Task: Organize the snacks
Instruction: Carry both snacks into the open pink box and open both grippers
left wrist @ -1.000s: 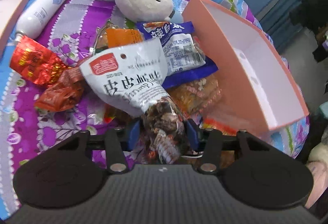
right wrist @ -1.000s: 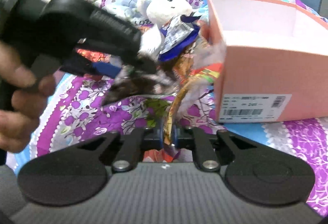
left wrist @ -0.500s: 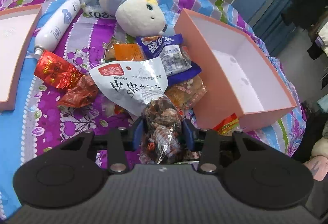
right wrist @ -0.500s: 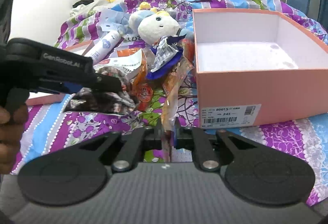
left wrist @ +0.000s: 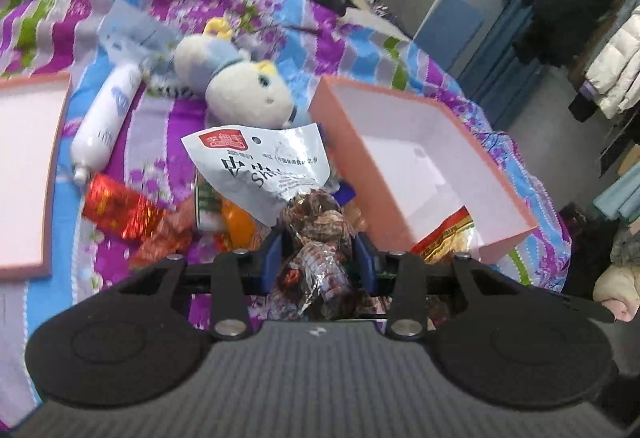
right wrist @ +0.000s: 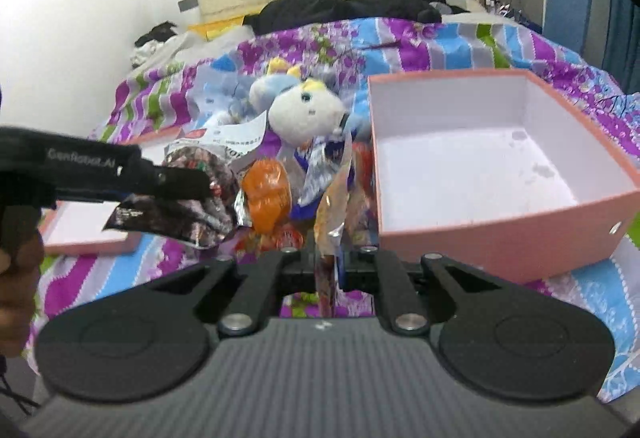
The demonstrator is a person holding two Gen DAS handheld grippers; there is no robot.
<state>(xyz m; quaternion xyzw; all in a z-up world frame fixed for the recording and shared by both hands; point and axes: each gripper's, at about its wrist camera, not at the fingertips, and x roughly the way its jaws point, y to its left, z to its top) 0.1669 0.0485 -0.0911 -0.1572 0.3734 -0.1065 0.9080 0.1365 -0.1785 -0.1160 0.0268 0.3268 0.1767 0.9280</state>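
Both my grippers have risen off the quilt (left wrist: 256, 21). My left gripper (left wrist: 318, 258) grasps the nut bag (left wrist: 280, 181); my right gripper (right wrist: 328, 262) clenches an orange packet (right wrist: 332, 205). Empty box (right wrist: 500, 222) at two o'clock: loading comes next.

Pink open boxes: one (left wrist: 420, 141), to the right ahead of the left gripper.
Pink box lids: one (left wrist: 24, 165), far to its left.
Plush toys: one (left wrist: 240, 93), ahead.
White bottles: one (left wrist: 108, 117), lying ahead-left.
Red foil packets: one (left wrist: 120, 211).
Silver-and-clear snack bags: one (left wrist: 276, 177).
Orange packets: one (right wrist: 266, 193).
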